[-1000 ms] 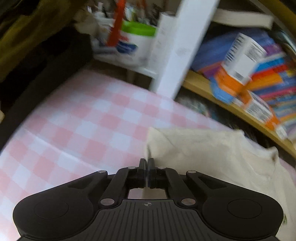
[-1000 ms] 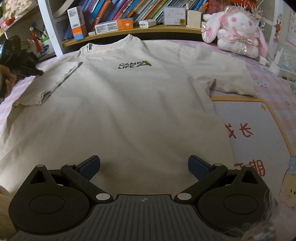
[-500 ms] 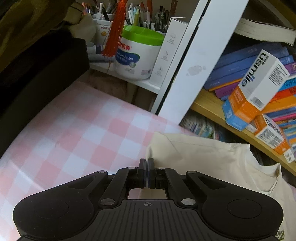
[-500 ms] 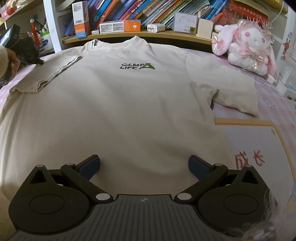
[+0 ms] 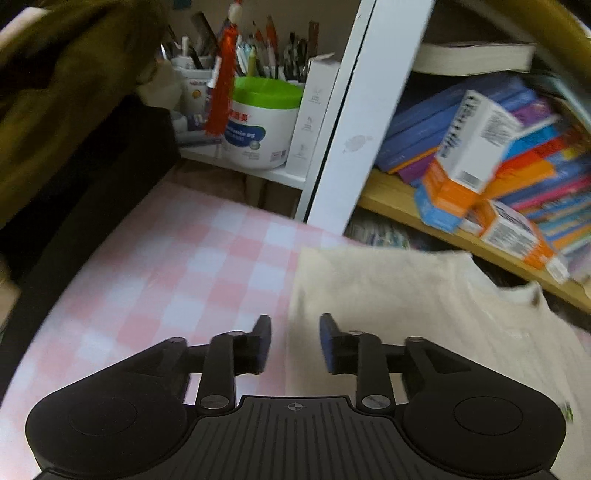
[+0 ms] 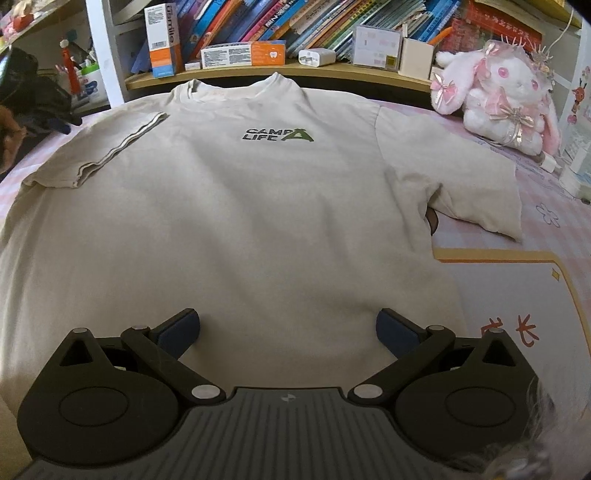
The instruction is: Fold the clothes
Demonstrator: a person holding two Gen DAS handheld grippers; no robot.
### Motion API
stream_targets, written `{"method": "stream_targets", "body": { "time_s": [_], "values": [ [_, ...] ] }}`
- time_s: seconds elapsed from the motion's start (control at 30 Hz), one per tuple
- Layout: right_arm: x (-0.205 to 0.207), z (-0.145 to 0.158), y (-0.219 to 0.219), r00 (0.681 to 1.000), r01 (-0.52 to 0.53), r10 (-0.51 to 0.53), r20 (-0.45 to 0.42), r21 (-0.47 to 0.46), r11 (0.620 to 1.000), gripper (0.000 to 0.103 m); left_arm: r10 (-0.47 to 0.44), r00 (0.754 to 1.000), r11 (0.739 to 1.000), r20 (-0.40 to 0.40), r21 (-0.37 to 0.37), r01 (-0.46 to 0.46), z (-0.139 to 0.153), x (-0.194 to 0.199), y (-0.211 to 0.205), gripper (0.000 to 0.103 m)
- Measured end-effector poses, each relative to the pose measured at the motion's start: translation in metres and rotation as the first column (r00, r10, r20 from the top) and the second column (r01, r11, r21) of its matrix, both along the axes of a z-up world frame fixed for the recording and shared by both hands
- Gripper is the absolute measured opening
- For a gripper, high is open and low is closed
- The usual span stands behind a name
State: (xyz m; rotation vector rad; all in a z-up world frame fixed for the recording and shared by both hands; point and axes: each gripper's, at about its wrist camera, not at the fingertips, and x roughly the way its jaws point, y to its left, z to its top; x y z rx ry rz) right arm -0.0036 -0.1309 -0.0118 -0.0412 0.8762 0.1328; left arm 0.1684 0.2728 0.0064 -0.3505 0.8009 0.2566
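Beige tee point(image 6: 236, 221) flat, one sleeve folded

A home bedroom is showing: crowded bookshelf point(image 6: 332, 22), plush rabbit point(image 6: 495, 92) sitting on pink checked bedding point(image 5: 177, 280).

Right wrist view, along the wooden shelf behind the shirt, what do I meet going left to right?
Upright orange and white box → flat orange and white box → white charger → cream pen holder → pink plush rabbit.

Both grippers: black linkage arms, silver rivets, ribbed grey base, crosshair mark, blue-padded fingers point(image 6: 179, 330).
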Motion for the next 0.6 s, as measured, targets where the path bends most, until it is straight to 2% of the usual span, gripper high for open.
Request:
{"method": "stream_targets", "body": {
  "time_s": [0.03, 0.17, 0.27, 0.3, 0.4, 0.5, 0.6],
  "values": [
    [-0.001, 0.000, -0.001, 1.000, -0.007, 0.007, 0.002, 0.001, 1.000, 0.103, 0.001, 1.000, 1.000, 0.001, 0.001, -0.001, 0.002, -0.015, -0.003, 0.047],
    [-0.007, -0.001, -0.006, 1.000, -0.027, 0.027, 0.011, 0.009, 1.000, 0.103, 0.024, 1.000, 0.998, -0.012, 0.052, -0.023, 0.008, -0.091, -0.024, 0.069],
    [-0.013, -0.001, -0.009, 0.998, -0.053, 0.053, 0.020, 0.011, 0.999, 0.103, 0.040, 0.998, 0.995, -0.041, 0.094, -0.036, 0.009, -0.142, -0.044, 0.073],
    [-0.015, -0.001, -0.009, 0.998, -0.063, 0.063, 0.021, 0.008, 0.998, 0.103, 0.042, 0.998, 0.993, -0.053, 0.115, -0.036, 0.010, -0.157, -0.053, 0.078],
    [-0.023, -0.001, -0.011, 0.996, -0.090, 0.090, 0.019, -0.004, 0.996, 0.103, 0.020, 0.997, 0.980, -0.070, 0.200, -0.006, 0.012, -0.198, -0.084, 0.082],
    [-0.036, 0.002, -0.012, 0.995, -0.096, 0.097, 0.016, -0.025, 0.995, 0.103, -0.036, 0.996, 0.959, -0.076, 0.277, 0.056, 0.011, -0.224, -0.112, 0.086],
    [-0.051, 0.006, -0.017, 0.997, -0.066, 0.067, 0.024, -0.029, 0.997, 0.103, -0.076, 0.994, 0.943, -0.081, 0.318, 0.097, 0.009, -0.235, -0.131, 0.091]
  ]
}}
